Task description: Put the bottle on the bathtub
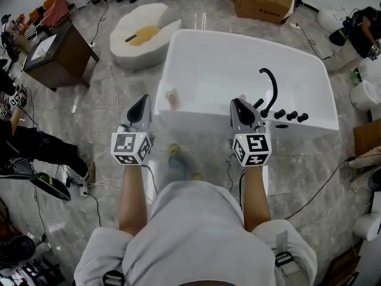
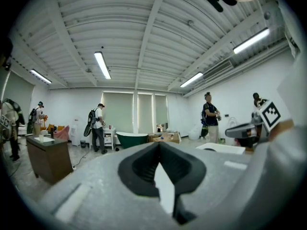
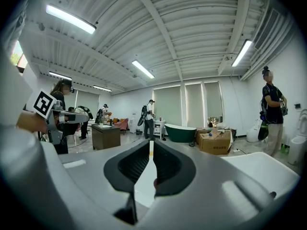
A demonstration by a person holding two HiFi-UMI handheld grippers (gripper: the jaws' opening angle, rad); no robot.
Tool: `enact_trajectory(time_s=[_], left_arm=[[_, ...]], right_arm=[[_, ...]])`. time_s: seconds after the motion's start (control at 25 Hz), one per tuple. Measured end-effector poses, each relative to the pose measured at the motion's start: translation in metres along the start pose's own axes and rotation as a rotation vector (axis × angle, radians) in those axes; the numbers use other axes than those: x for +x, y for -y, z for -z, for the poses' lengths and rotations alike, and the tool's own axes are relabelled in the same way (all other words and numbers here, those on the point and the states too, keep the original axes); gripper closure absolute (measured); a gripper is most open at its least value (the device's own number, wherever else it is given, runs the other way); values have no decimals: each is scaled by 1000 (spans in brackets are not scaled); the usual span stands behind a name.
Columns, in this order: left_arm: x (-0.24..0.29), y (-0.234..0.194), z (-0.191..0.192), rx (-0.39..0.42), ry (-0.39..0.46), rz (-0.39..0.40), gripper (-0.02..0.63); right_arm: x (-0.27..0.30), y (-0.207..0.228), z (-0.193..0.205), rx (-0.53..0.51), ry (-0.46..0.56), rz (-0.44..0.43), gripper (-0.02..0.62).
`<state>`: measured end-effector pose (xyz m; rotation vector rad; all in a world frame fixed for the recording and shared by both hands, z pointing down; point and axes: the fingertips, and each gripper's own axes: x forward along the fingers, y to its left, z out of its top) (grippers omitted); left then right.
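Observation:
A small pinkish bottle (image 1: 172, 99) stands upright on the near left rim of the white bathtub (image 1: 202, 123). In the head view my left gripper (image 1: 141, 101) is held level just left of the bottle, apart from it, and shut with nothing in it. The left gripper view shows its jaws (image 2: 158, 145) closed to a thin wedge. My right gripper (image 1: 239, 102) hovers at the tub's near rim, close to the faucet. Its jaws (image 3: 151, 143) look shut. A small pinkish thing (image 1: 242, 98) shows right at their tips; I cannot tell what it is.
A black faucet (image 1: 271, 87) and black knobs (image 1: 290, 116) sit on the tub's right deck. Around it are a brown cabinet (image 1: 56, 55), a cardboard box (image 1: 262, 2), a low white basin (image 1: 143, 34) and floor cables (image 1: 95, 186). Several people stand near a green tub (image 3: 181, 132).

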<state>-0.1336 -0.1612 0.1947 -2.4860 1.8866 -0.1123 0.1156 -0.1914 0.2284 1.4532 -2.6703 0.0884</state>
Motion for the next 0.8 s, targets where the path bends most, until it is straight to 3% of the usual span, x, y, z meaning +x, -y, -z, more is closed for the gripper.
enact_trajectory(time_s=[0.8], left_arm=[[-32, 0, -12, 9, 17, -18, 607]], right_arm=[[-19, -18, -14, -19, 28, 15, 569]])
